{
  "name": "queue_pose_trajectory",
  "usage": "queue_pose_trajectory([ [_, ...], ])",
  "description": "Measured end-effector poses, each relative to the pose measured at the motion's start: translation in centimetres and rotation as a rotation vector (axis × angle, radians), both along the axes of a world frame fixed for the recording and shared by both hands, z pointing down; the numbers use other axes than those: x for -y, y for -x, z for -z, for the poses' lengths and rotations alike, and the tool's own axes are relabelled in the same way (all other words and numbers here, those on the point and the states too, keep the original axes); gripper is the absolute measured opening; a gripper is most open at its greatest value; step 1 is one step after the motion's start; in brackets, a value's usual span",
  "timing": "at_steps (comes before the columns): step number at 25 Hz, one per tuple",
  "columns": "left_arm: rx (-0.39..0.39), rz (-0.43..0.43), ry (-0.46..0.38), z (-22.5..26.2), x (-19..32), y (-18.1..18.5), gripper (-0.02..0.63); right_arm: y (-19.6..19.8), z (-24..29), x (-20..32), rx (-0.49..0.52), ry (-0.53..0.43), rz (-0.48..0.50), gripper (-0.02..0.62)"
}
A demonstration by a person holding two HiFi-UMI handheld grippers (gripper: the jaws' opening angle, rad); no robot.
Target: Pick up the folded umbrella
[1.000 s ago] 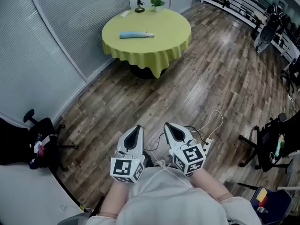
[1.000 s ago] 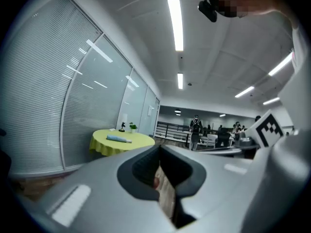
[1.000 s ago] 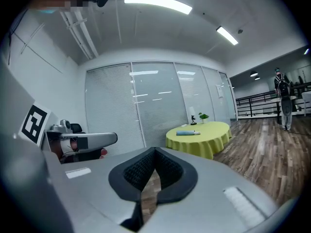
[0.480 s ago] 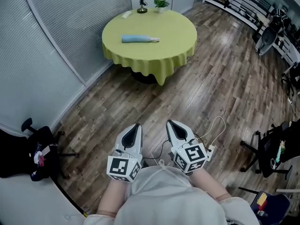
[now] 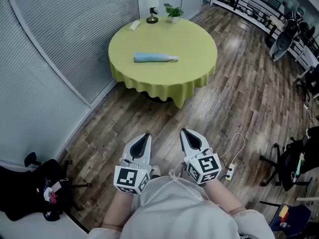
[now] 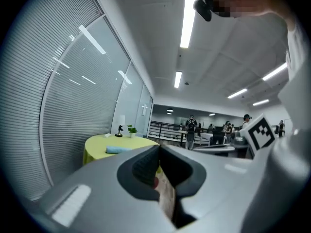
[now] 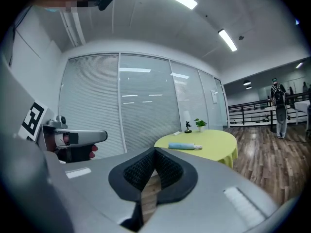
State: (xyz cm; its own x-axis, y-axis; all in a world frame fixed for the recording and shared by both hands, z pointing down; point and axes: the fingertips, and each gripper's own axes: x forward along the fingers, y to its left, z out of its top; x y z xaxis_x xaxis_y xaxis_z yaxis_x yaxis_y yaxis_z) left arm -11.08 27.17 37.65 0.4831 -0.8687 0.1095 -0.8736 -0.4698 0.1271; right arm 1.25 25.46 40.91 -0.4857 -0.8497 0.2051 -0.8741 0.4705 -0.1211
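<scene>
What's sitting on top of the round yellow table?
A folded blue umbrella lies in the middle; a dark figurine, a little potted plant and a small white thing sit near the far edge. The yellow cloth hides the tabletop.

The tablecloth (image 5: 164, 76) hides most of the table's base (image 5: 157, 98).

Pretty evenly lit, cool white, all from long ceiling strip lights (image 6: 188, 18) that blow out pure white in both gripper views. Soft glare patch on the wood floor (image 5: 234, 43), dark shadow under the counter (image 5: 192, 39). Gripper views are heavy fisheye with black corners; stuff close to the lens is mushy.
</scene>
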Motion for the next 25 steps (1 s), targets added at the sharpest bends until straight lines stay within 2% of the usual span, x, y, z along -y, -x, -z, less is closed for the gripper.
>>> queue_pose_trajectory([
  [4, -0.008, 0.024, 0.033, -0.7, 4.9, 4.3, 0.006, 2.7, -0.6, 4.4, -0.011, 0.024, -0.030, -0.002],
  [8, -0.033, 0.040, 0.075, -2.2, 8.2, 6.3, 0.006, 4.4, -1.9, 7.5, -0.030, 0.062, -0.038, -0.001],
  [13, -0.012, 0.041, 0.074, -3.0, 12.6, 6.6, 0.006, 5.0, -1.8, 12.4, 0.001, 0.061, -0.037, 0.000],
  [18, 0.002, 0.084, 0.064, -3.2, 18.8, 6.8, 0.006, 5.0, -2.0, 19.2, 0.013, 0.036, 0.000, -0.002],
  [25, 0.006, 0.208, 0.032, -2.3, 30.3, 5.2, 0.006, 2.9, -2.4, 31.6, 0.016, 0.031, 0.079, 0.000],
])
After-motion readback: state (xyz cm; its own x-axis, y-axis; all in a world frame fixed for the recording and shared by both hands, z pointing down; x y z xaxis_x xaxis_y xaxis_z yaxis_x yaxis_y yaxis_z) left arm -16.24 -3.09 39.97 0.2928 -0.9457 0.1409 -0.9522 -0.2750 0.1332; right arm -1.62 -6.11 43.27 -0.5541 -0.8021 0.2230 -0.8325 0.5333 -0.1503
